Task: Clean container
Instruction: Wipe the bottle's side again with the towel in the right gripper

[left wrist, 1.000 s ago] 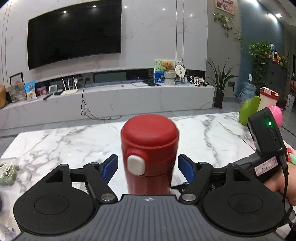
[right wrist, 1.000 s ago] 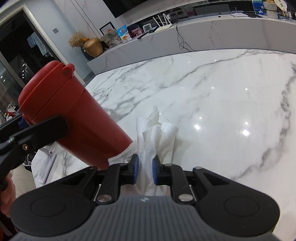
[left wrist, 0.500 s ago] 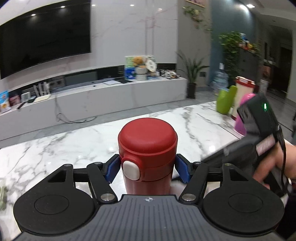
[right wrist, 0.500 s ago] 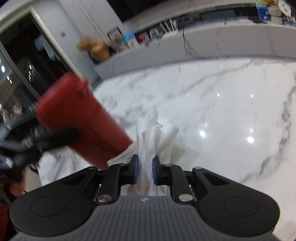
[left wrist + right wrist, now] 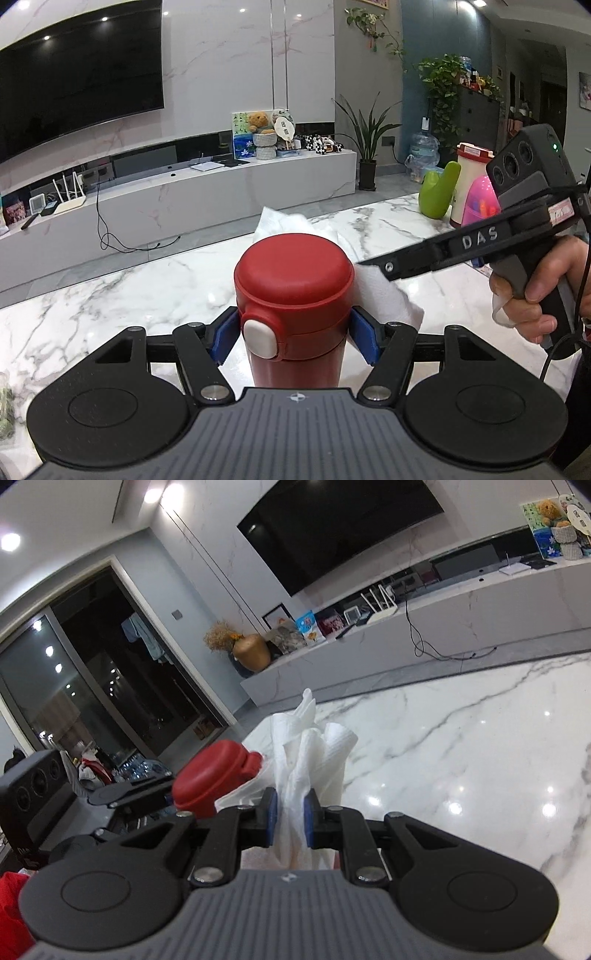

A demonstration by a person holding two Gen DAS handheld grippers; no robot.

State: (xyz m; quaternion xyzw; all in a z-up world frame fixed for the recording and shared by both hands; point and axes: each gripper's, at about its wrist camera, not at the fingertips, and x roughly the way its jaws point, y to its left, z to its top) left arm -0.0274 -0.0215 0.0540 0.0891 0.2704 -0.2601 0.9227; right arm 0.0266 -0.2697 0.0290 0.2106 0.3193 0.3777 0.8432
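Observation:
A red flask [image 5: 293, 295] with a white button stands upright between the blue pads of my left gripper [image 5: 295, 338], which is shut on its neck above the marble table [image 5: 110, 295]. My right gripper [image 5: 289, 821] is shut on a crumpled white paper towel [image 5: 314, 753]. The towel [image 5: 380, 291] presses against the right and far side of the flask's lid. In the right wrist view the flask lid [image 5: 214, 775] sits just left of the towel. The right gripper [image 5: 373, 264] also shows in the left wrist view.
A green vase [image 5: 439, 192], a white jar with a red lid [image 5: 469, 177] and a pink item [image 5: 480, 199] stand at the table's far right. A small green thing [image 5: 5, 406] lies at the left edge. A TV bench runs behind the table.
The left gripper closed on the flask and lifted it. The right gripper brought the towel up from the flask's lower body to beside its lid.

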